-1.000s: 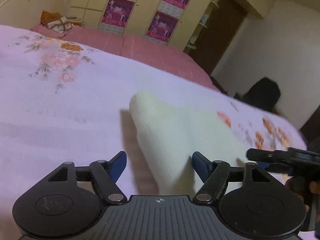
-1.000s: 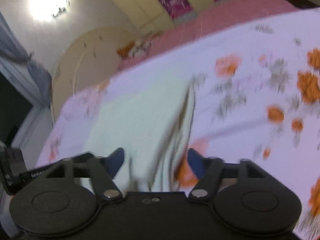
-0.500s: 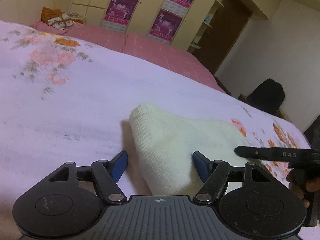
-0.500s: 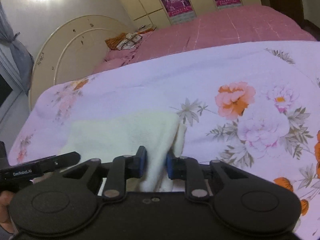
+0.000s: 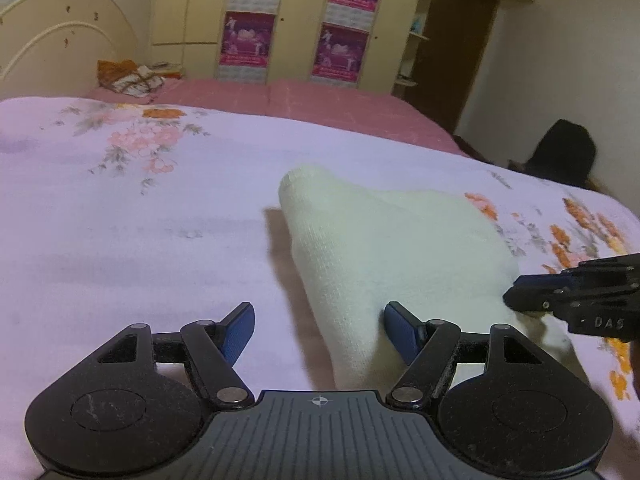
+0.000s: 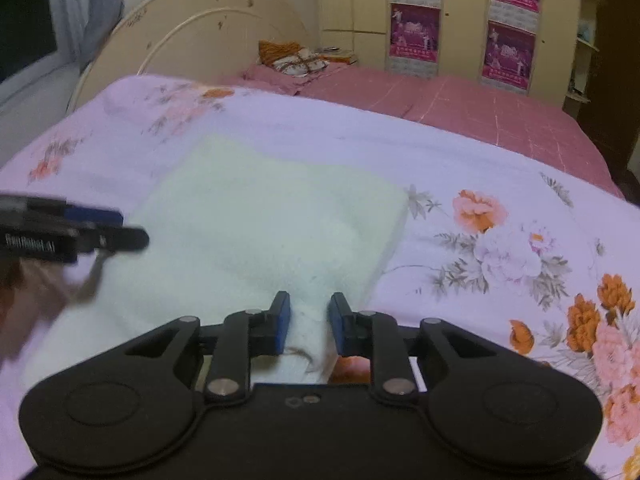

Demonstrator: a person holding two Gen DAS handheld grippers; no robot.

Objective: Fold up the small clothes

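A pale cream knit garment (image 5: pixel 384 240) lies on the floral lilac bedspread (image 5: pixel 120 232); it also shows in the right wrist view (image 6: pixel 272 216). My left gripper (image 5: pixel 318 330) is open, its fingers straddling the garment's near left edge. My right gripper (image 6: pixel 306 322) is nearly closed, its blue pads pinching the garment's near corner. The right gripper shows at the right edge of the left wrist view (image 5: pixel 576 300), at the garment's right corner. The left gripper shows blurred at the left of the right wrist view (image 6: pixel 76 232).
A pink sheet (image 5: pixel 304 100) covers the far part of the bed, with a bundle of cloth (image 5: pixel 128 78) by the cream headboard (image 6: pixel 200 36). Wardrobes with posters (image 5: pixel 296 20) stand behind. A dark chair (image 5: pixel 560 152) stands at the right.
The right gripper closed on the garment's near corner about half a second ago and keeps hold. The left gripper stays open and has shifted along the garment's left edge.
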